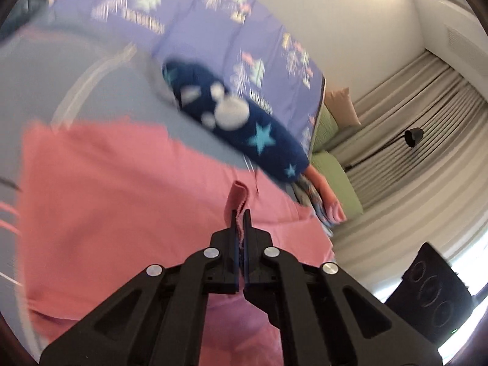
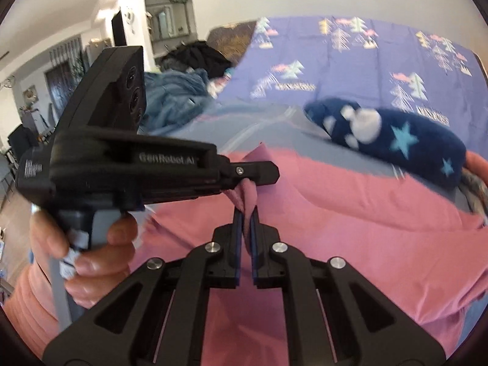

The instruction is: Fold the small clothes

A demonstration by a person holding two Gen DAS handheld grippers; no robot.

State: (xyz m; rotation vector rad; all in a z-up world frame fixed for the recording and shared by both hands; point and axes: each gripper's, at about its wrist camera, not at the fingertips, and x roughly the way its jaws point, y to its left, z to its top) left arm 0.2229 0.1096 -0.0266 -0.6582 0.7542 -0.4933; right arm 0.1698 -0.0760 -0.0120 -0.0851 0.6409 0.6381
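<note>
A pink garment (image 1: 122,207) lies spread over a grey garment (image 1: 76,91) on the bed; it also fills the middle of the right wrist view (image 2: 350,213). My left gripper (image 1: 243,213) is shut on a raised edge of the pink garment. In the right wrist view the left gripper (image 2: 262,175) comes in from the left, held by a hand, and pinches the same fold. My right gripper (image 2: 247,213) is shut on that pink fold just below the left one.
A dark blue fleece item with stars (image 1: 231,122) (image 2: 396,140) lies beyond the pink garment on a purple tree-print bedsheet (image 1: 213,30) (image 2: 350,70). A blue cloth pile (image 2: 177,94) sits at the back left. Curtains (image 1: 411,152) and a green cushion (image 1: 332,158) stand to the right.
</note>
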